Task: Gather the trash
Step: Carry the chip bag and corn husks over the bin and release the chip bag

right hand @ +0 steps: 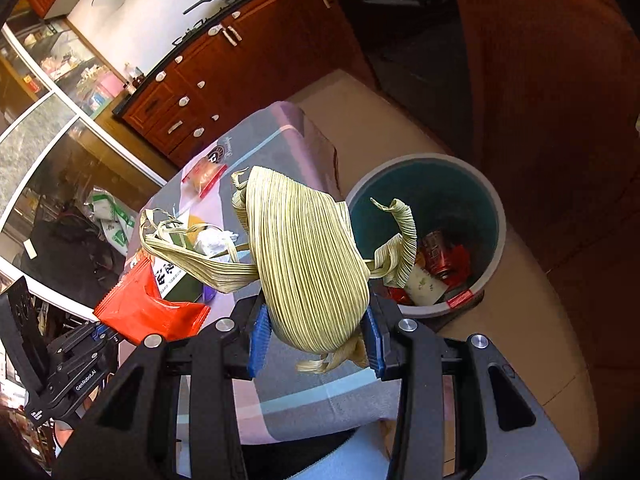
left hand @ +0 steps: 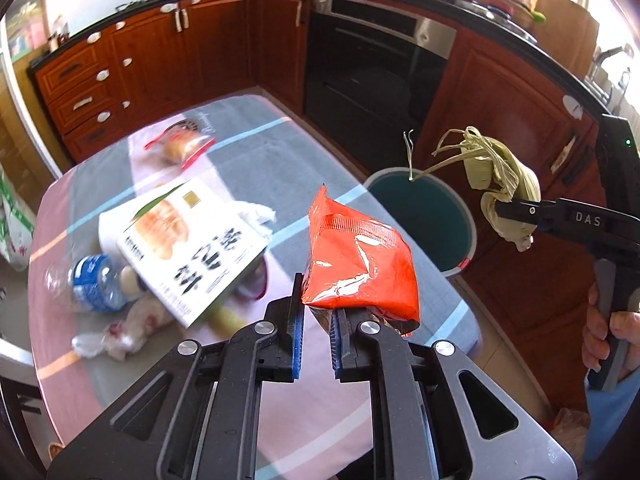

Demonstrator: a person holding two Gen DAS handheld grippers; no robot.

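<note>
My left gripper [left hand: 316,320] is shut on the lower edge of an orange-red snack wrapper [left hand: 358,260], held up over the table's right side. The same wrapper [right hand: 148,312] shows at the left of the right wrist view. My right gripper [right hand: 316,336] is shut on a bundle of dry yellow-green corn husk [right hand: 308,264]; in the left wrist view that husk [left hand: 504,176] hangs above and right of the bin. The round grey trash bin [left hand: 466,216] with a teal inside stands on the floor past the table's right edge. The bin [right hand: 492,208] holds red packaging and a card.
On the pink and grey tablecloth [left hand: 256,160] lie a white food box [left hand: 188,248], a crushed water bottle [left hand: 94,280], crumpled plastic [left hand: 120,328], a tissue [left hand: 258,216] and a red-edged zip bag [left hand: 184,146]. Wooden cabinets and a black oven [left hand: 372,80] stand behind. A hand [left hand: 600,332] grips the right tool.
</note>
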